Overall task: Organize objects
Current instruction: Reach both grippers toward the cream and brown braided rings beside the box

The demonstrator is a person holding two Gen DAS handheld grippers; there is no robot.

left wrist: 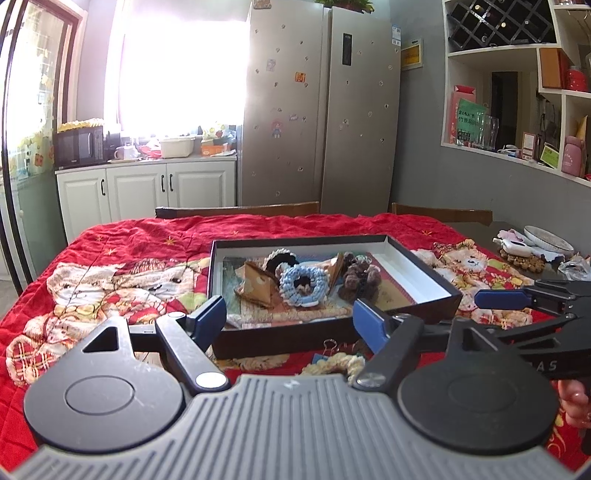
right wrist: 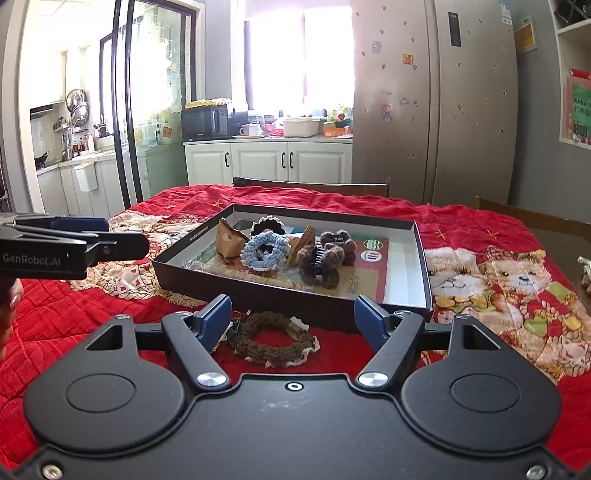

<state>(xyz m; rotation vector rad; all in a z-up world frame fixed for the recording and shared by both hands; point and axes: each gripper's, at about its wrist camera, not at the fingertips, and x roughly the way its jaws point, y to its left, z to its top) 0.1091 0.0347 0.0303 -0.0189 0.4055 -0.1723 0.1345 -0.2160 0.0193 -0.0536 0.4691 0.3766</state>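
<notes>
Both tongs, left gripper [left wrist: 290, 319] and right gripper [right wrist: 291, 317], gape empty; brown crocheted ring [right wrist: 274, 339] beside shallow black cardboard box [right wrist: 291, 295] risks snagging the binder clip [right wrist: 233, 325].

White letters "GenRobot.AI" on the side of the black left gripper [right wrist: 79, 225], at the left edge of the right wrist view. Only "AS" readable on the black right gripper [left wrist: 498, 299], at the right edge of the left wrist view; the rest cut off. Pale print along the dark side wall of the black box [right wrist: 192, 243], too small to read. Round green and white sign on the red paper [right wrist: 373, 254] inside the box, words too small to read. Green card [left wrist: 469, 120] with dark Chinese writing on the white shelf [left wrist: 517, 158], upper right, too blurry to read. Blue sticker at the top of the fridge [left wrist: 396, 35], too small.
</notes>
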